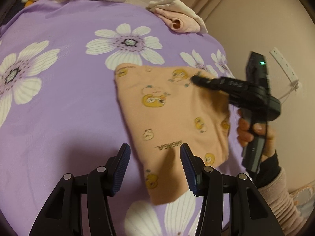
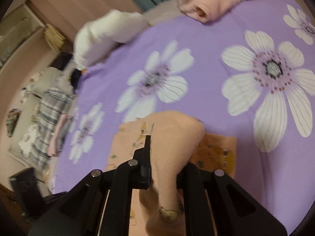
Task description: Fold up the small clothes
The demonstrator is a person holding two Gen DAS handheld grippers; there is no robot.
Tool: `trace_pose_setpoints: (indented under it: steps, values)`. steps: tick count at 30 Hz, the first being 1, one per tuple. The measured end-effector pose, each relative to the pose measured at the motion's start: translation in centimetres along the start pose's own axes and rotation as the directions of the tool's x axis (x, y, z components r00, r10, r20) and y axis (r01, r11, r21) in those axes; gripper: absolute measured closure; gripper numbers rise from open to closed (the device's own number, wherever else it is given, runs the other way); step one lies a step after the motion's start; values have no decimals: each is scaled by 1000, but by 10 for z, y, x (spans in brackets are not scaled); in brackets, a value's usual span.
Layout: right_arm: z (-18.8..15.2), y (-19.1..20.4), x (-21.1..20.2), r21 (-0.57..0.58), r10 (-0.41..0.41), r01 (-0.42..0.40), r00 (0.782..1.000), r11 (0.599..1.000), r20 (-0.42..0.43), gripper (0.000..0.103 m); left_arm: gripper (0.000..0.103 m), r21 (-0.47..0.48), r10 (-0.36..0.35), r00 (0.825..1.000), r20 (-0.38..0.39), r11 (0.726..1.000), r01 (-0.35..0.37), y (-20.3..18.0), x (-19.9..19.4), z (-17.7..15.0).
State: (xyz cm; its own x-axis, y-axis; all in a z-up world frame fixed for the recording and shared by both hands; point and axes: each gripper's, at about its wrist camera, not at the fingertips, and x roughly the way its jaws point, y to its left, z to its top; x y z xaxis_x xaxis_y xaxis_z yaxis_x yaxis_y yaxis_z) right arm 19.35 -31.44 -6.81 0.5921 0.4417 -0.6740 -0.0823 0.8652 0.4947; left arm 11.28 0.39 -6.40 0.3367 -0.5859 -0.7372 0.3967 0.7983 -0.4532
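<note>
While the right gripper (image 2: 157,157) pinches a raised fold of the peach garment (image 1: 173,118), the left gripper (image 1: 155,167) hangs half-open, empty. Garment lies near the bed's (image 1: 69,118) right edge.

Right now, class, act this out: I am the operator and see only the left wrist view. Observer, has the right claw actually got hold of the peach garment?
Observer: Yes. The right wrist view shows the right claw shut on a bunched fold of the peach garment.
Operator: Is that fold flat on the bed?
Observer: No. It stands up in a hump above a flat layer with a yellow print, which lies on the purple sheet.
Operator: Anything past the bed's edge on that side?
Observer: A striped cloth lies beyond the edge, below a white plush.
</note>
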Motion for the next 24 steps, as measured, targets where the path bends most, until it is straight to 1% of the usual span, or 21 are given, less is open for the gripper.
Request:
trace_pose_setpoints:
  steps: [1,3,5,7,9,11,12,14,15,16,17,18,19,20,21,23,24]
  values:
    - [-2,-6,9,19,0,0,1000,1000,-24,89,53,8,-1,1000,-2,1000,1,-3,3,2]
    - [-6,-15,17,46,-7,9,999,999,-51,88,53,33,5,1000,-2,999,-5,-11,7,4]
    - [-8,-19,17,47,-17,19,999,999,-42,78,53,61,10,1000,1,998,-10,-19,9,6]
    - [-7,-25,10,54,-41,41,999,998,-8,76,53,89,15,1000,3,996,-15,-25,11,6]
    - [-3,-30,-3,42,-118,116,992,992,38,76,53,107,23,1000,3,994,-23,-28,12,7]
    - [-1,-32,-22,31,-202,199,976,979,88,76,53,118,32,999,6,992,-33,-28,14,8]
    - [0,-33,-29,20,-214,213,971,977,109,76,53,121,35,999,8,992,-35,-28,16,8]
    - [-1,-28,-47,-14,-209,214,964,977,162,76,53,121,33,999,10,992,-34,-28,19,9]
    - [-2,-24,-54,-32,-191,199,965,979,178,76,53,124,34,999,9,992,-35,-29,21,10]
    - [-6,-20,-59,-55,-154,167,971,984,185,77,53,131,38,999,11,991,-39,-30,23,10]
    - [-8,-18,-59,-67,-124,137,977,988,174,79,53,142,48,999,14,989,-49,-32,25,10]
    - [-12,-16,-55,-77,-92,104,985,992,146,79,53,151,60,998,11,987,-61,-33,29,10]
    - [-18,-14,-48,-88,-80,89,991,992,104,79,53,155,64,998,6,986,-64,-33,32,10]
    - [-23,-13,-42,-101,-94,102,992,990,80,79,53,162,70,998,-5,984,-69,-32,36,10]
    - [-29,-13,-35,-116,-125,132,990,985,59,79,53,169,77,997,-13,983,-74,-33,39,9]
    - [-39,-20,-20,-119,-203,203,979,972,16,80,53,180,95,995,-31,980,-88,-31,46,7]
    - [-42,-26,-15,-105,-223,221,975,970,-6,81,53,180,96,995,-41,980,-87,-29,49,6]
